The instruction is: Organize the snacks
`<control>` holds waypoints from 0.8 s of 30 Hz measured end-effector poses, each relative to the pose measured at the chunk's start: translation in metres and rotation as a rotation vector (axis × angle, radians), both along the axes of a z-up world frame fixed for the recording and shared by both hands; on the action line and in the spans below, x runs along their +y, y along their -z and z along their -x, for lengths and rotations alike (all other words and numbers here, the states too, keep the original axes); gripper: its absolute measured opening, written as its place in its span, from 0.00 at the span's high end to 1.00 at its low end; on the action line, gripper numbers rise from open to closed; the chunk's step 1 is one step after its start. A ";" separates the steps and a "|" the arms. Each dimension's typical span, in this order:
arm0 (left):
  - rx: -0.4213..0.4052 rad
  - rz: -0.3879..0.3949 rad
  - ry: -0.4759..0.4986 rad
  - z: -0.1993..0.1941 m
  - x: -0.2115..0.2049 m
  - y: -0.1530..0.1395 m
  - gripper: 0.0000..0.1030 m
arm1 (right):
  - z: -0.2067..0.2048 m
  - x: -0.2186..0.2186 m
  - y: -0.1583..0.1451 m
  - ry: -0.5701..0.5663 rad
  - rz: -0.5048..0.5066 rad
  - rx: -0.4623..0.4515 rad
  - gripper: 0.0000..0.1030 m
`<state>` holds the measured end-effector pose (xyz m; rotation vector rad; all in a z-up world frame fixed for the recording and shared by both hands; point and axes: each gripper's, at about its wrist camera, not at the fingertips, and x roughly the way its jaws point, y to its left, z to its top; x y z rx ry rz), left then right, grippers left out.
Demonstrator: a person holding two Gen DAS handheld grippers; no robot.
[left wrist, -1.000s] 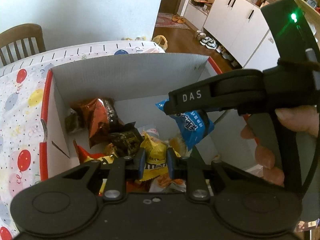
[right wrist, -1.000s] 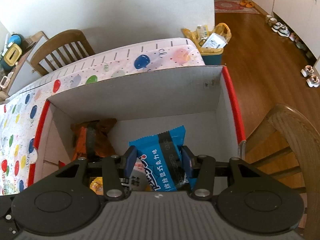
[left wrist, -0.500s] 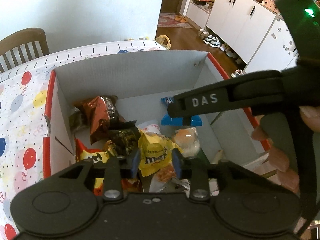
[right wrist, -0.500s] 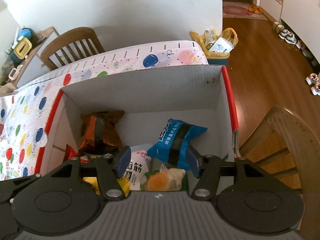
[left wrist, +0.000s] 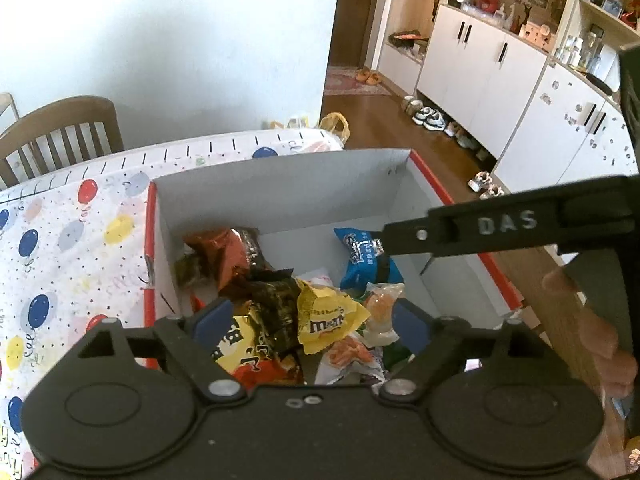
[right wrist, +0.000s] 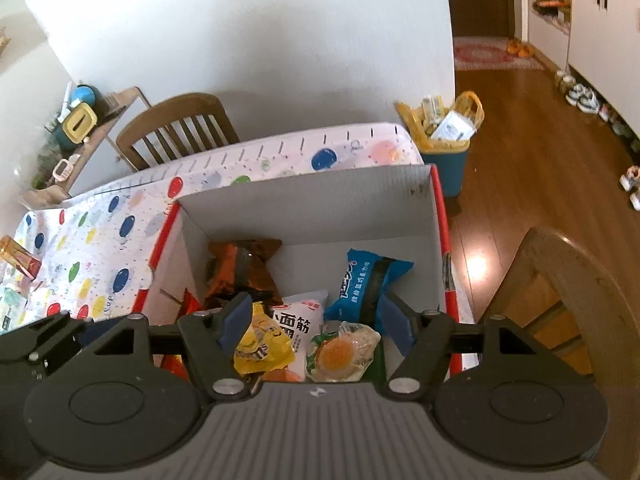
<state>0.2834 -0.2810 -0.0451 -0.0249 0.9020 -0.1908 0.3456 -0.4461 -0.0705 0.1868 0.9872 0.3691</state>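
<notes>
Above the red-edged box [right wrist: 436, 216] of snacks, the left gripper [left wrist: 310, 322] and right gripper [right wrist: 316, 322] are held with jaws opening, nothing clamped, the blue packet [right wrist: 372, 280] lying inside.

Pretty bright daylight in both shots, though the white wall [left wrist: 180, 40] blows out to a bluish haze in the left wrist view. Heavy fisheye bend everywhere, with dark vignetted corners and straight edges curving near the frame. The wood floor [right wrist: 520, 152] has a hot glare spot down by the chair. Inside the cardboard box [right wrist: 320, 200] it's shadowy, and the wrappers look a bit soft and noisy.
</notes>
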 end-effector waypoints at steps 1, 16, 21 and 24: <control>-0.010 -0.002 -0.002 0.003 0.002 -0.003 0.14 | 0.004 0.000 -0.004 -0.011 0.001 -0.012 0.32; -0.125 0.021 -0.022 0.041 0.038 -0.037 0.05 | 0.068 -0.007 -0.041 -0.030 -0.031 -0.180 0.16; -0.156 0.042 -0.042 0.056 0.053 -0.048 0.02 | 0.092 -0.002 -0.050 -0.045 -0.035 -0.244 0.03; -0.194 0.036 -0.043 0.067 0.057 -0.056 0.01 | 0.106 0.002 -0.054 -0.045 -0.028 -0.285 0.02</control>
